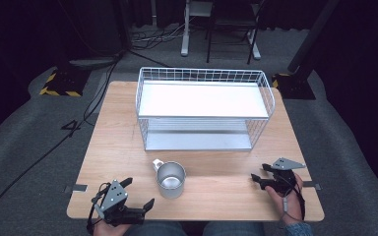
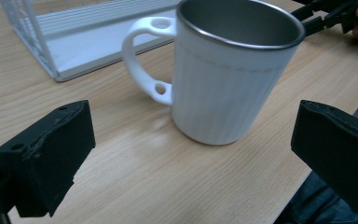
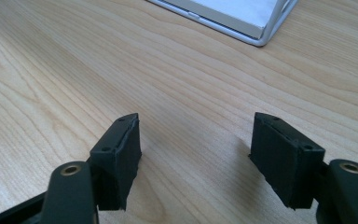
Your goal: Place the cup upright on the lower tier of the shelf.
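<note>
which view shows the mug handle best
The left gripper view: the mug stands close and its white handle shows side-on. In the high view the handle is tiny.

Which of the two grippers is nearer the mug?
The left gripper: its open jaws face the mug close by, while the right gripper sits farther off.

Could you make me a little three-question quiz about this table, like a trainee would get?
1. True or false: the mug stands upright on the table.
2. Which tool is nearer the mug: A) left tool B) right tool?
3. Fill in: behind the mug stands a white wire ____.

Key: 1 true. 2 A; its jaws are spread wide, facing the mug without touching it. 3 basket.
</note>
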